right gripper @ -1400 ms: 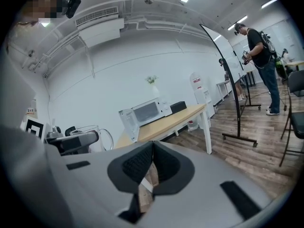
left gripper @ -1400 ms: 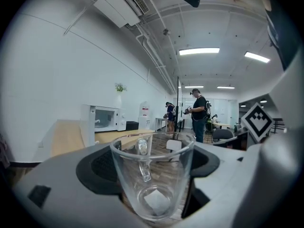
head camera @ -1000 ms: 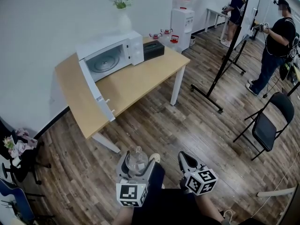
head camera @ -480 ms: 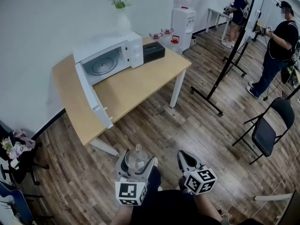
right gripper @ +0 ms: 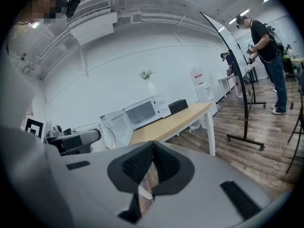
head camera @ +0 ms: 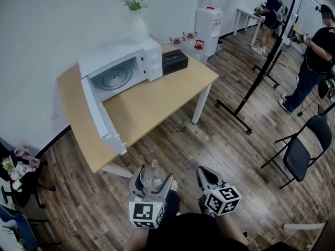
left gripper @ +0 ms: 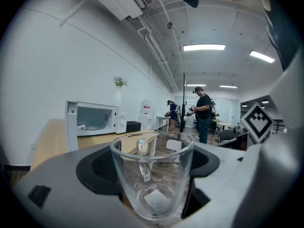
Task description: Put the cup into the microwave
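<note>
I stand over a wooden floor (head camera: 225,140), both grippers held low in front of me and well short of the furniture. Ahead of my left gripper (head camera: 152,178), and a little to its left, is the wooden table (head camera: 157,95), set against the white wall. On the table's far side sits the white microwave (head camera: 123,54). Its door (head camera: 99,114) is swung wide open toward me, and the glass turntable (head camera: 115,79) shows inside the cavity. A black box (head camera: 175,61) lies just to the right of the microwave, touching it or nearly so. Farther off from my right gripper (right gripper: 152,156), to its right, a black folding chair (head camera: 301,150) stands on the floor.

My left gripper is clamped on the cup (left gripper: 153,179) — a clear glass mug, upright, empty, its handle turned away from me toward the table, the dark pads pressing its two sides. The cup is in the air above the floor, well apart from the microwave. My right gripper is beside the left one at about the same height — its two jaws are pressed together with nothing between them.
</note>
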Tool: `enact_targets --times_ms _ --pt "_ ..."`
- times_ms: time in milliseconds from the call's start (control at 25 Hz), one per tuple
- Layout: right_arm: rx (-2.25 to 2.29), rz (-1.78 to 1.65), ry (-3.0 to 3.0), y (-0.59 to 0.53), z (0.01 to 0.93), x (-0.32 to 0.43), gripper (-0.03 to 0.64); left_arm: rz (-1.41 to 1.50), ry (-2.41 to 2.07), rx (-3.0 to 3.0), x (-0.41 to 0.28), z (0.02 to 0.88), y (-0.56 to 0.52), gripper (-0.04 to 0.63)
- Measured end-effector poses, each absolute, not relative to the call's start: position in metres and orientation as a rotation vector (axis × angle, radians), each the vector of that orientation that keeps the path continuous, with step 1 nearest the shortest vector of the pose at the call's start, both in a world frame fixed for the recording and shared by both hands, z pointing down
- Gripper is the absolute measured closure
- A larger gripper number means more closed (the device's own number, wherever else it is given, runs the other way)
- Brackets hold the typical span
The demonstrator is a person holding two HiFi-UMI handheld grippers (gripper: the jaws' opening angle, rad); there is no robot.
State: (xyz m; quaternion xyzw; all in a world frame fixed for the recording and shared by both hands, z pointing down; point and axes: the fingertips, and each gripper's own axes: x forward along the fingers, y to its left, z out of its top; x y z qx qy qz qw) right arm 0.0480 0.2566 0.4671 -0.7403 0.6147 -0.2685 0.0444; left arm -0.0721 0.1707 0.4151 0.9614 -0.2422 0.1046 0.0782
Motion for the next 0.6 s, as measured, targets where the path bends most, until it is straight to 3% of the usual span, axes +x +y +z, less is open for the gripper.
enact_targets --times_ms 600 --pt "-2.268 -0.832 1.878 0.187 0.468 0.091 0.624 0.336 -0.727 2.874 -0.029 0.418 0.099 0.189"
